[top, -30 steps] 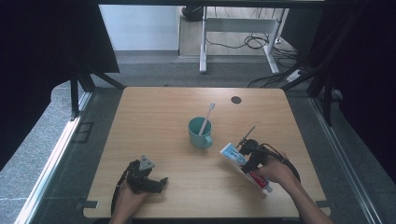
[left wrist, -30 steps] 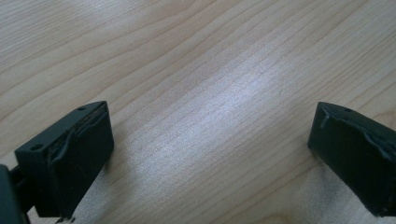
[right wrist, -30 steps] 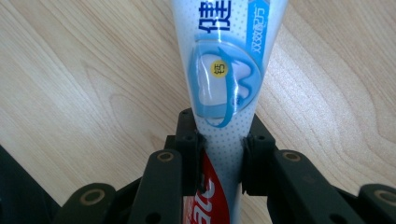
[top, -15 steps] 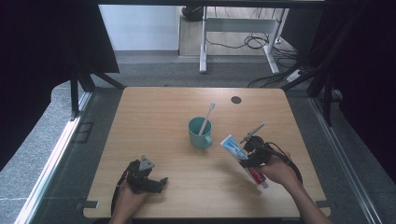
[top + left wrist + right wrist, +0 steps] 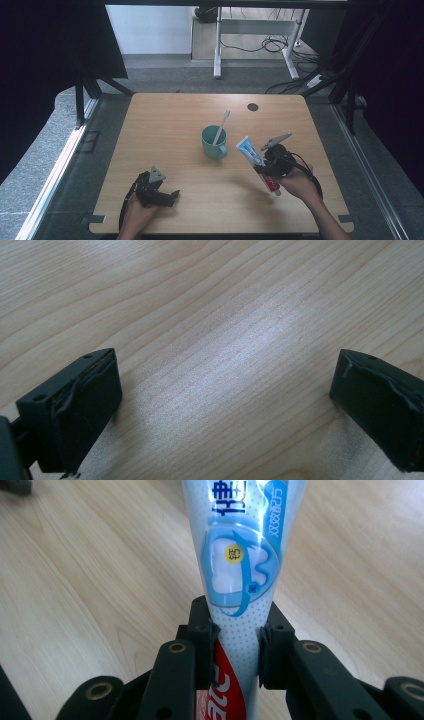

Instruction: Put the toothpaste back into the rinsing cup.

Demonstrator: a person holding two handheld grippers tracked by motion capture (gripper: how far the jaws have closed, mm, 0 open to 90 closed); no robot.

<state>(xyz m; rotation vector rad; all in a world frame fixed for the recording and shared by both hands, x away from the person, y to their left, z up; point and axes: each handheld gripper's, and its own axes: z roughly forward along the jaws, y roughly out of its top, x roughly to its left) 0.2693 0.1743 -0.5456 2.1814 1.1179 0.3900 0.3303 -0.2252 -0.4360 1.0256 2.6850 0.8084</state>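
Two jaws of the right gripper pinch the toothpaste tube mid-body, lifted beside the teal mug; it's probably light, squishy and slick, so gripping nearer the cap seems safer, while the left gripper sits apart.

A lab recording booth: black curtains flank the wooden bench, with loose cables on the floor beyond it.

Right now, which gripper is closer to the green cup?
The right gripper, just right of the cup, holding the toothpaste. The left gripper sits open farther off, toward the table's near edge.
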